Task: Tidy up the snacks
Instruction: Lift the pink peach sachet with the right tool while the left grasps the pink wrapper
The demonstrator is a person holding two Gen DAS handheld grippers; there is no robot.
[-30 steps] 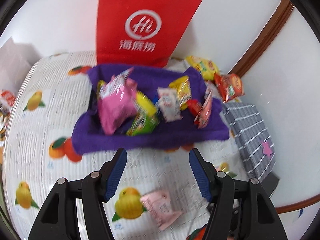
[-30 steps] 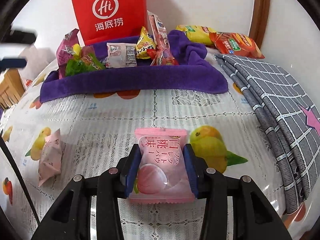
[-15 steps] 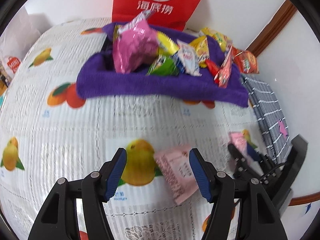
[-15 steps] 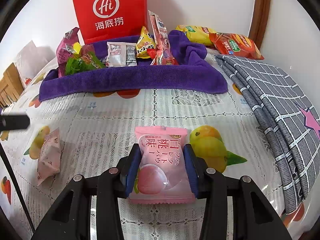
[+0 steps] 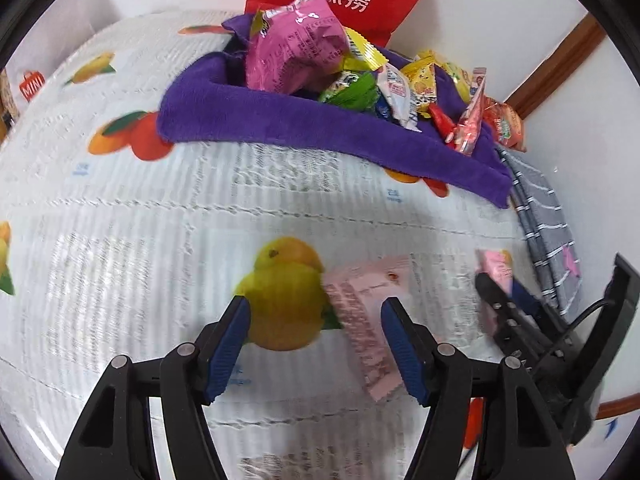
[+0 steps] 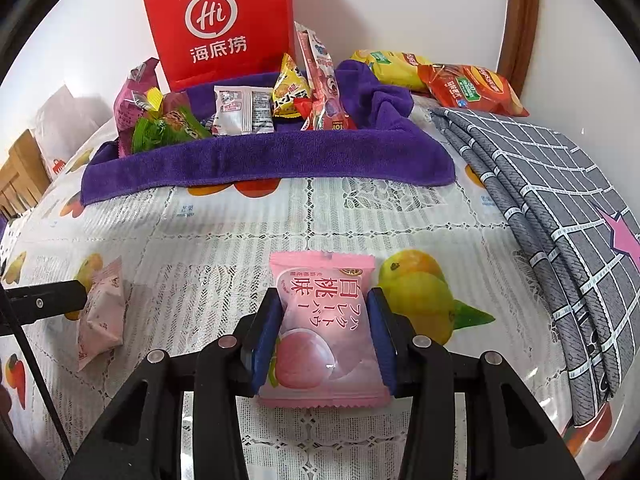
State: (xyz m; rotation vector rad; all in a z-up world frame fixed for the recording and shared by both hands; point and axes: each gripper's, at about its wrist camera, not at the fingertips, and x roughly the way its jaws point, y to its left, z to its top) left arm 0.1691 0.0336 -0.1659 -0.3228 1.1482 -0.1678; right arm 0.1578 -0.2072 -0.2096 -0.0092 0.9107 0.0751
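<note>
My right gripper [image 6: 324, 332] is shut on a pink peach snack packet [image 6: 322, 332] just above the fruit-print tablecloth. My left gripper [image 5: 316, 336] is open, low over the cloth; a pale pink snack packet [image 5: 366, 316] lies partly between its fingers, close to the right one. That packet also shows in the right wrist view [image 6: 102, 312], beside the left gripper's finger. A purple towel-lined tray [image 6: 264, 160] behind holds several snack packets; it also shows in the left wrist view [image 5: 320, 136]. The right gripper with its packet shows at the right of the left wrist view [image 5: 504, 292].
A red paper bag [image 6: 224, 20] stands against the wall behind the tray. Yellow and orange chip bags [image 6: 468, 86] lie at the back right. A folded grey checked cloth [image 6: 560, 220] lies along the right side.
My left gripper has moved down and back from the tray, bringing the pale pink packet partly between its open fingers. The right gripper has held still with its peach packet.
</note>
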